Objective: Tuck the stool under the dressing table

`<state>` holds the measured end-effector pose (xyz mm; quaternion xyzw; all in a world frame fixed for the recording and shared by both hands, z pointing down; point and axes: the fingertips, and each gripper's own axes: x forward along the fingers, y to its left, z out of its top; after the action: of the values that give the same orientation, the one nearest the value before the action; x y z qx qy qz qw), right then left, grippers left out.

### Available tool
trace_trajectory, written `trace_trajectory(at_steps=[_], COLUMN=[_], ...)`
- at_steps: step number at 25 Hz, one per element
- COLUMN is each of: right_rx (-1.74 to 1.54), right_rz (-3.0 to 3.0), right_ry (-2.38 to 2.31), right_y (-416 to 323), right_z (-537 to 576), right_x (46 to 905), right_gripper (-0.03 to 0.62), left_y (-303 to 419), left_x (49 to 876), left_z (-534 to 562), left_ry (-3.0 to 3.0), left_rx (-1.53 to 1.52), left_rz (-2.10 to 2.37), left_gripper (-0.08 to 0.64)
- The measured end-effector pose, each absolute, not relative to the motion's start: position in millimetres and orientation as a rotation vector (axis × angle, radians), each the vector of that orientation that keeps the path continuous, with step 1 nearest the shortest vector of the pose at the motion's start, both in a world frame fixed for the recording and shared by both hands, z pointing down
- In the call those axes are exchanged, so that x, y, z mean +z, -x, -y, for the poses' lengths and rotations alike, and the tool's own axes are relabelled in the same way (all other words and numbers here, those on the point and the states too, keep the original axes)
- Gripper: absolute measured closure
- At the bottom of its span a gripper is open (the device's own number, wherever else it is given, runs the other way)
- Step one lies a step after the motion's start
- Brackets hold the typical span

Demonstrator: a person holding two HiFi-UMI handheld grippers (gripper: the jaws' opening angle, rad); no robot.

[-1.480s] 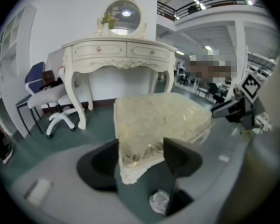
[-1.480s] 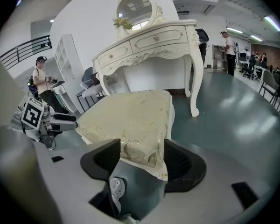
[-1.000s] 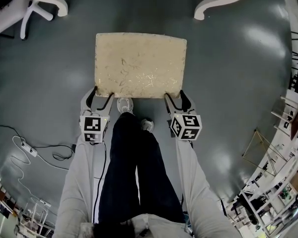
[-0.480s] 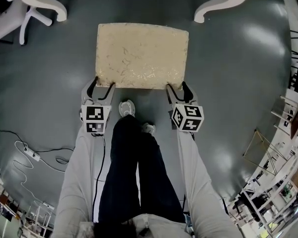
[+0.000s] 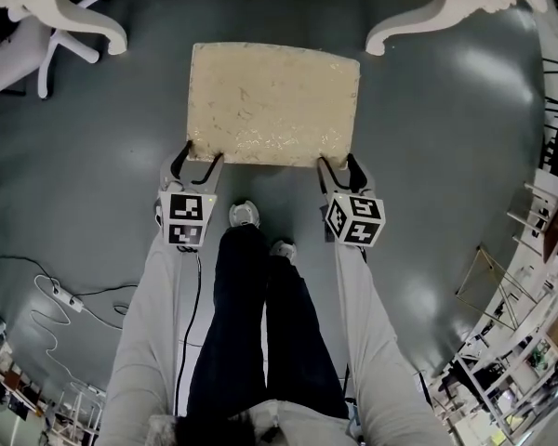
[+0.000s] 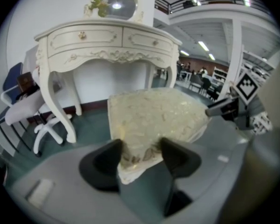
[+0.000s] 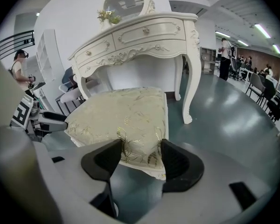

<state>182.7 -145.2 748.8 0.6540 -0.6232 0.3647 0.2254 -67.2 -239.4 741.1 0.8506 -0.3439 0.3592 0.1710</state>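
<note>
Grey floor, arms stretched forward, left hand-held gripper and right hand-held gripper each clamped on stool corner.

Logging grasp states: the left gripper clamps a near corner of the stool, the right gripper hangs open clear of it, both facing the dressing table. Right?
No. The right gripper is not open: the right gripper view shows its jaws closed on the other near corner of the stool. The left gripper does clamp its corner, and both face the dressing table.
</note>
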Motion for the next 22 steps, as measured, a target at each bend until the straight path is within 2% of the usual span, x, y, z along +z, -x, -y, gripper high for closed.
trace_trajectory(at_steps=[22], right_rx=[1.020], right_rz=[1.665], right_ry=[-1.852], right_y=[-204], right_z=[230], right_x=[747], right_gripper=[0.337], left_y=[40], left_x=[740], left_z=[334], left_ry=[-2.399], left_rx=[1.107], left_rz=[0.931], left_gripper=[0.279])
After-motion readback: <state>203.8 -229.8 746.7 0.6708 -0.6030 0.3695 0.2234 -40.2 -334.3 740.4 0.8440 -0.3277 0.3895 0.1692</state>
